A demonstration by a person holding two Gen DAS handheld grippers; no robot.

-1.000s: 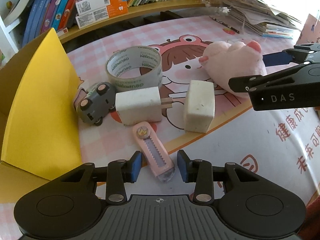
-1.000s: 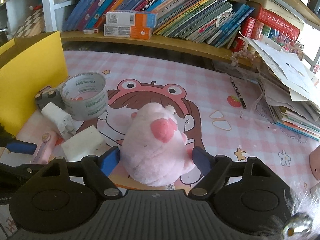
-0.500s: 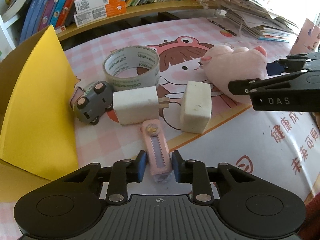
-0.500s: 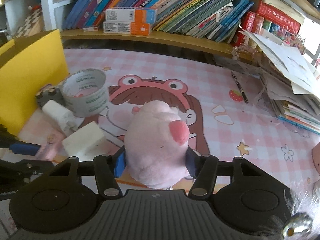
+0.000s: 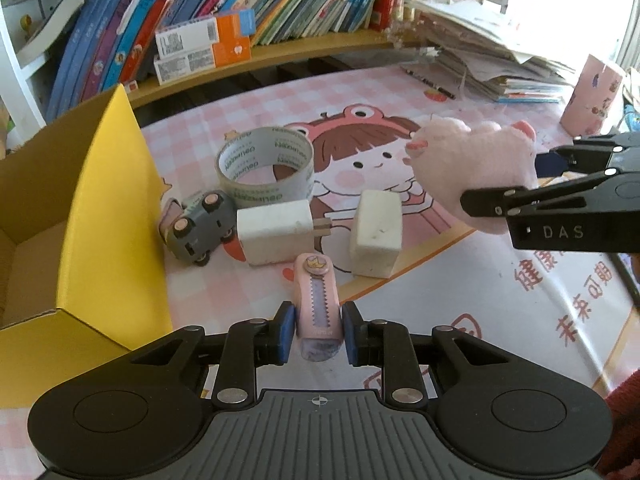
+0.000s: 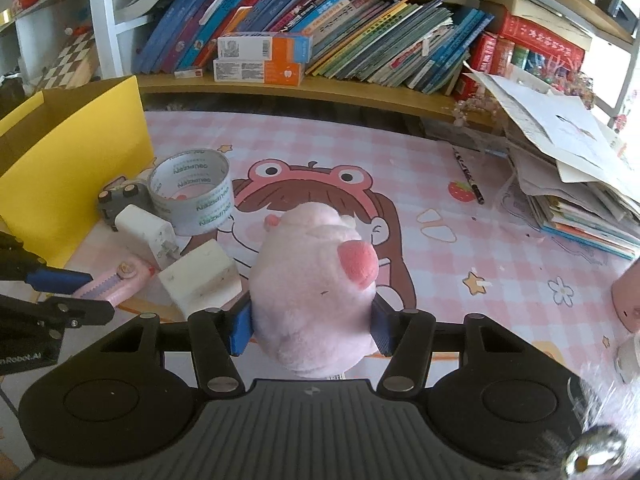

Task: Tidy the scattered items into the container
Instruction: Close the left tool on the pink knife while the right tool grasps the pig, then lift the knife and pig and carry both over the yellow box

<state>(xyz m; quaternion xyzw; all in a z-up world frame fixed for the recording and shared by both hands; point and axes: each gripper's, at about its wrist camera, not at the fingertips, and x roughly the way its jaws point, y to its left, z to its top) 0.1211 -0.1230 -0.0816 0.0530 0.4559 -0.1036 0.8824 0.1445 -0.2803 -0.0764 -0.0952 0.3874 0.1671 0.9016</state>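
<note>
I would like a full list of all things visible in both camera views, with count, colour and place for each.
plush toy: 1, pink, held between the right gripper's fingers
utility knife: 1, pink, between the left gripper's fingers
charger: 1, white, beside the toy car
block: 1, white, right of the charger
toy car: 1, grey, against the box wall
tape roll: 1, clear-grey, behind the charger
box: 1, yellow, left on the table
pencil: 1, dark, far right on the mat
paper stack: 1, mixed, right edge
books: many, mixed, on the shelf
cup: 1, pink, far right
left gripper: 1, black, blue pads
right gripper: 1, black, blue pads
</note>
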